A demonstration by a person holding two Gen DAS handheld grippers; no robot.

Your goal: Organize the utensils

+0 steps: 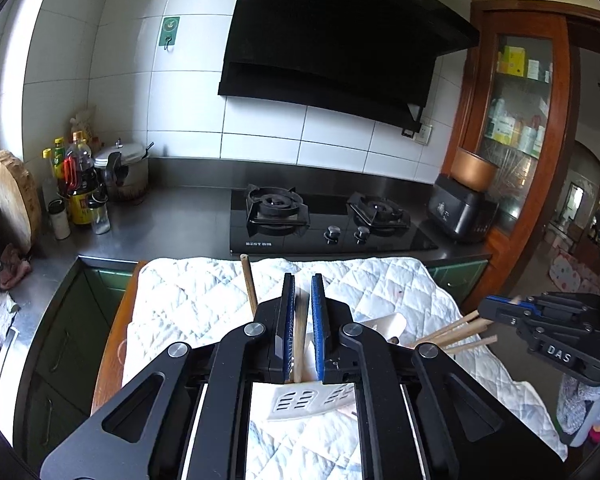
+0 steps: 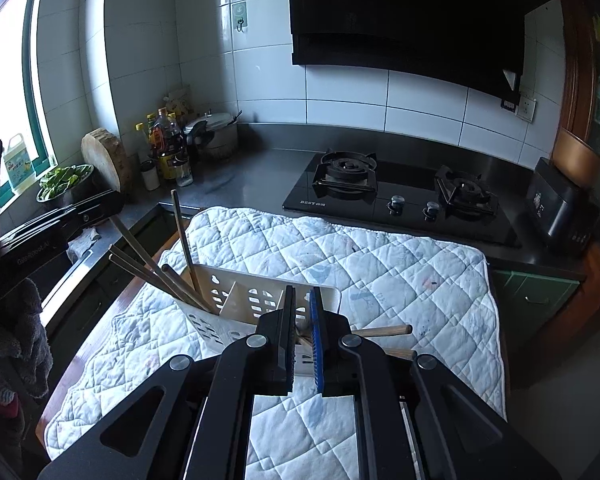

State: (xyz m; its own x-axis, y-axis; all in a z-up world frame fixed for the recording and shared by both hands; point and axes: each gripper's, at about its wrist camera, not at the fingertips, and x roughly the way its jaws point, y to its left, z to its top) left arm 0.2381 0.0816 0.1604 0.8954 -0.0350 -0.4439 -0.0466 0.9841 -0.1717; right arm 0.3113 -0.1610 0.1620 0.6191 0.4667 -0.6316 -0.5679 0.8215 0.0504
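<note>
A: What does the left wrist view show?

B: The left gripper [image 1: 301,280] has its two jaws nearly pressed together, and they pinch one wooden chopstick [image 1: 300,340]. One more chopstick [image 1: 249,285] stands up just to the left of it. Under the jaws is the white holder [image 1: 300,400] with slots in it. At the right side the right gripper [image 1: 496,308] is seen, with three chopstick ends [image 1: 458,334] sticking out near it.

A: And the right wrist view?

B: The right gripper [image 2: 302,300] is squeezed almost shut too, and a chopstick seems to be between its jaws, low down. The white holder [image 2: 236,300] has a wall in the middle. About five chopsticks [image 2: 156,272] lean out of its left part. Two wooden handles [image 2: 384,331] poke out to the right.

A: Is there room to move?

B: The white quilted cloth [image 2: 380,272] is bare at the right and back. Its far edge is near the stove [image 2: 400,200] with two burners and two knobs.
</note>
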